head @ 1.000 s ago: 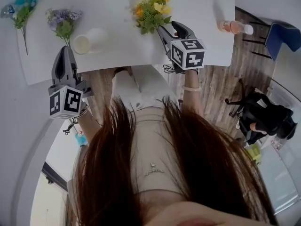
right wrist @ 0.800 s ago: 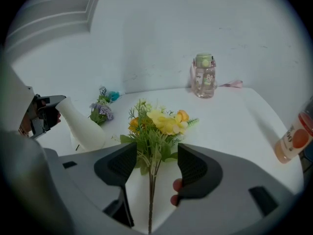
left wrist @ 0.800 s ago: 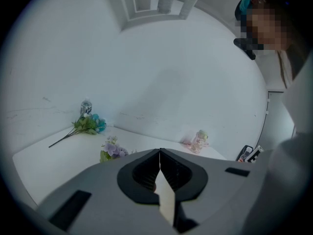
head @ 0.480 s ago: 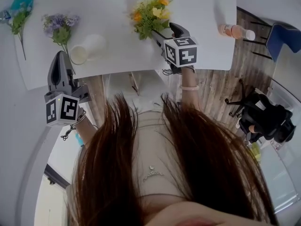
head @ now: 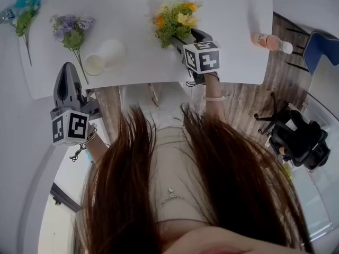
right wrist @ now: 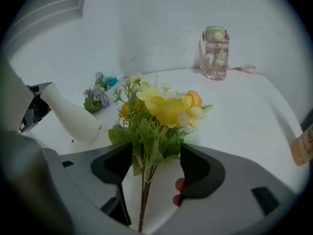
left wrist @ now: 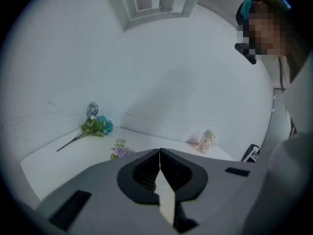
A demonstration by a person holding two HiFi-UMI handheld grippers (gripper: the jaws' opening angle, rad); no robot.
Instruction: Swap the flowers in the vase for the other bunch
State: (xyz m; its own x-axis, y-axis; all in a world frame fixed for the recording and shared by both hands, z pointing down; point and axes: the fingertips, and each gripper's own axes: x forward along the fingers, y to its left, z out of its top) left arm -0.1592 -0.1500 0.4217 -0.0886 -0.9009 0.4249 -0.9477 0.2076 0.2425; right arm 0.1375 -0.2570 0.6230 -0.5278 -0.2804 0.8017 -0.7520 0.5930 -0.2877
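Note:
A yellow and orange flower bunch [head: 175, 19] lies on the white table [head: 228, 15], and its green stems [right wrist: 143, 190] run between the jaws of my right gripper [head: 185, 37]. Those jaws have just been opening and now stand wide, with neither pad pressing on the stems, in the right gripper view [right wrist: 156, 165]. A white vase [head: 104, 57] lies on its side to the left, empty [right wrist: 68, 114]. The purple bunch [head: 72, 28] rests beside it. My left gripper [head: 68, 67] hovers off the table's near edge, shut and empty [left wrist: 160, 153].
A teal bunch [head: 24, 7] and a can [left wrist: 92, 109] sit at the table's far left corner. A pink bottle [right wrist: 215, 53] stands at the far side, and an orange bottle [head: 270, 41] lies at the right end. A chair [head: 323, 44] and a bag [head: 296, 136] are on the floor to the right.
My right gripper has sunk toward the table with the yellow bunch, and its jaws have spread apart round the stems. The left gripper has hardly moved.

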